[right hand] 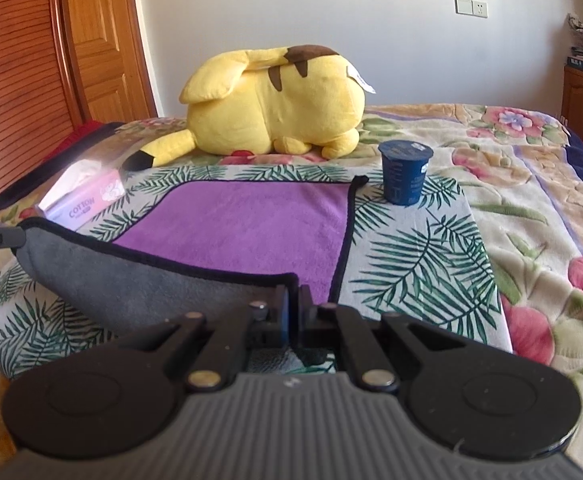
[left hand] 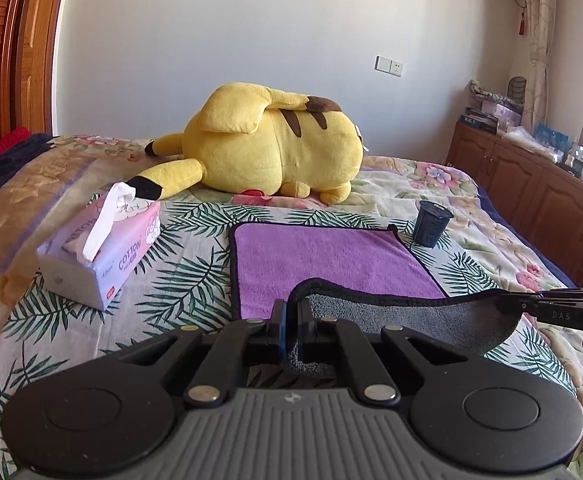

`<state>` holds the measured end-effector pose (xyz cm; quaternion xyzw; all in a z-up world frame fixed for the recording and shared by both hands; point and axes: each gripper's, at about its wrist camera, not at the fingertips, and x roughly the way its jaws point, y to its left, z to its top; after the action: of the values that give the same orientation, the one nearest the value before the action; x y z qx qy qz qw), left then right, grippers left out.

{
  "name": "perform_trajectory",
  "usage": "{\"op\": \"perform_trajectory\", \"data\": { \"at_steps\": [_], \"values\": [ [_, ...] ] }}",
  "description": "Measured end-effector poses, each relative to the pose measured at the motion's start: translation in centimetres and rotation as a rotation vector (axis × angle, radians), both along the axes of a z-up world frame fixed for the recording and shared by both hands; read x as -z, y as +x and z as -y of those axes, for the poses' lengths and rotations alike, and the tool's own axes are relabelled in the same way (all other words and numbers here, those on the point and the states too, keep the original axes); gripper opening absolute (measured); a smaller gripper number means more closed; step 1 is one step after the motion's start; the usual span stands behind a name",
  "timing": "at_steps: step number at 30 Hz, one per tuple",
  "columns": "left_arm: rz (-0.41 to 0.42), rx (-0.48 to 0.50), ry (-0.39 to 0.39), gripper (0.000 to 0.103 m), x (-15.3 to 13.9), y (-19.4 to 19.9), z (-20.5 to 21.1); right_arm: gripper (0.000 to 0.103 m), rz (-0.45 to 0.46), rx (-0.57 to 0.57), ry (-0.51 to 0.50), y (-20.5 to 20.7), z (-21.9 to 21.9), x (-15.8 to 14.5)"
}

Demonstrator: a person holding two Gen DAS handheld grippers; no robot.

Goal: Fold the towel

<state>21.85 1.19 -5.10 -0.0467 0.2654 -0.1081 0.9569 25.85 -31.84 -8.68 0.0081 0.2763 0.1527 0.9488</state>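
Left gripper (left hand: 291, 316): the two fingers are pressed together on the black-bound near edge of the towel (left hand: 323, 256), pinching its near-left corner. The fabric rises from the bed into the pinch, grey underside showing.

Right gripper (right hand: 293, 312): fingers likewise drawn in tight, pinching the near-right corner of the same hem. In the left wrist view this gripper appears at the right edge with the cloth clamped in its tip.

Between the two pinches the near edge hangs in a shallow sag, lifted clear of the bedspread (right hand: 423, 248). The grey face is turned toward the cameras along this raised strip.

The rest of the towel lies flat, purple face up, on the palm-leaf bedspread. Both far corners rest on the bed; the far-right corner sits just beside a dark blue cup (right hand: 405, 172), apparently not touching it. A tissue box (left hand: 99, 248) stands to the left, apart from the towel. A yellow plush toy (left hand: 267, 144) lies beyond the far edge, apart from it.

Assessment: grasp of both near corners is complete and the lift is begun. No fold is laid down yet. Remaining, in my judgement: carry the near edge over to the far edge, align corners, release, then any further folds. The cup stands close to the landing zone and could be knocked.
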Motion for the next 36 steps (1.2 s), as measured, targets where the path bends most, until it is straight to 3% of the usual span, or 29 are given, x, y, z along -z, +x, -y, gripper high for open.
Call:
{"op": "perform_trajectory", "data": {
  "at_steps": [27, 36],
  "values": [
    [0.019, 0.000, 0.032, 0.000, -1.2, 4.8, -0.6, 0.005, 0.061, -0.038, -0.037, 3.9, -1.0, -1.6],
    [0.038, 0.010, 0.036, 0.000, -2.5, 6.4, -0.8, 0.005, 0.134, -0.067, -0.071, 5.1, -1.2, -3.4]
  ]
}}
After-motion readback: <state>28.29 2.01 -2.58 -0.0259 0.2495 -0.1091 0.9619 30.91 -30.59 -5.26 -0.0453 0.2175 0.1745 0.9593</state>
